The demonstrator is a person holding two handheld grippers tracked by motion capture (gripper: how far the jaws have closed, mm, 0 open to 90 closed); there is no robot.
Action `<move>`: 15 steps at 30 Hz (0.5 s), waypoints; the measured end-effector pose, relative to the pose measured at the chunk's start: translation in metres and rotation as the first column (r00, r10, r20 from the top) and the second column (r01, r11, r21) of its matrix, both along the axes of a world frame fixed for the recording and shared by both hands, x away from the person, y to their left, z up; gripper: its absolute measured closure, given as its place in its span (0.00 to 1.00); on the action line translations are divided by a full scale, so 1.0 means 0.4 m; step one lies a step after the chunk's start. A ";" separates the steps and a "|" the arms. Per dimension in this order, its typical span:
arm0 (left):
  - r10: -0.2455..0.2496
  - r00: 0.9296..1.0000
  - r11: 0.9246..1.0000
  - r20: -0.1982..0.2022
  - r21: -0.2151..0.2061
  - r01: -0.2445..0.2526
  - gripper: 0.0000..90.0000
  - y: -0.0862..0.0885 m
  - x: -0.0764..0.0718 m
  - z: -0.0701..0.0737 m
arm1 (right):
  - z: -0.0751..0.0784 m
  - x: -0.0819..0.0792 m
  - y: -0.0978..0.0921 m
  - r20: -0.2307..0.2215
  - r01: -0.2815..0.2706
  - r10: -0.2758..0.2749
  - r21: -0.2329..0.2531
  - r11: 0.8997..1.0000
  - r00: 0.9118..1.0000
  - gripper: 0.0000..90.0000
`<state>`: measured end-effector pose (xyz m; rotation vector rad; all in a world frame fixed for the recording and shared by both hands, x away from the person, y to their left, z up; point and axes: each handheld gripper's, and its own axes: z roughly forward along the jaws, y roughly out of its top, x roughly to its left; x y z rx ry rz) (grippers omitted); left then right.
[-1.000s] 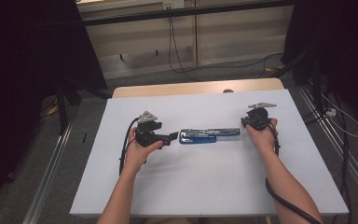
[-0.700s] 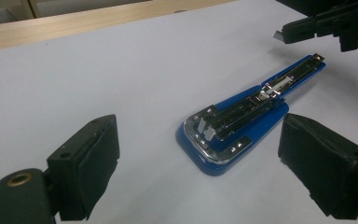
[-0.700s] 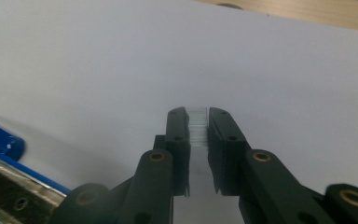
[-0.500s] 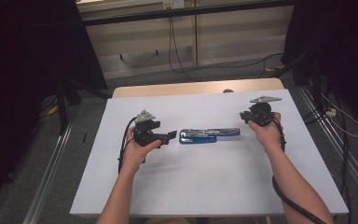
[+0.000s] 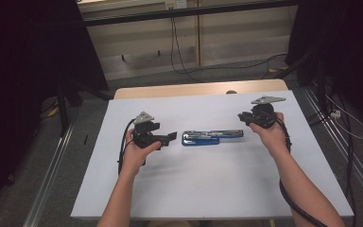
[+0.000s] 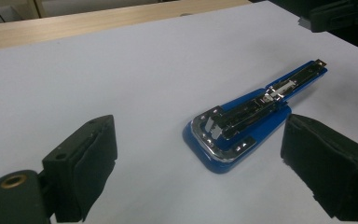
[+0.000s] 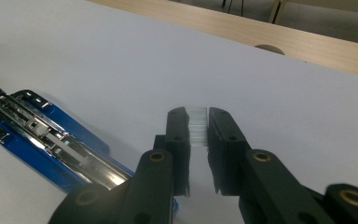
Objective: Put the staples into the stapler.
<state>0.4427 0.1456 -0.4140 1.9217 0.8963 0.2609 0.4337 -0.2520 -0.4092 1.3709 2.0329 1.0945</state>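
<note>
My right claw, pinching a strip of staples, has lifted off the opened stapler; my left claw waits spread.

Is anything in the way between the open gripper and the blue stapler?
No. The left gripper has its jaws wide open, and between it and the blue stapler there is just bare white table. The stapler lies opened up and apart from the gripper.

high cam: above person's side, looks fwd/down on whole table. gripper cams: low, close over it, facing each other from opp. ends; both share blue stapler.
</note>
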 end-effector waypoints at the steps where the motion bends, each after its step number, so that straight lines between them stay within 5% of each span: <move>1: 0.004 1.000 1.000 0.002 -0.007 -0.004 0.12 0.001 0.000 0.000 | 0.003 -0.001 0.000 0.000 -0.003 0.003 0.003 1.000 1.000 0.88; 15: 0.012 1.000 1.000 -0.017 -0.005 -0.013 0.10 0.013 0.001 0.001 | 0.012 -0.012 0.025 0.009 -0.075 0.075 -0.001 0.997 0.997 0.88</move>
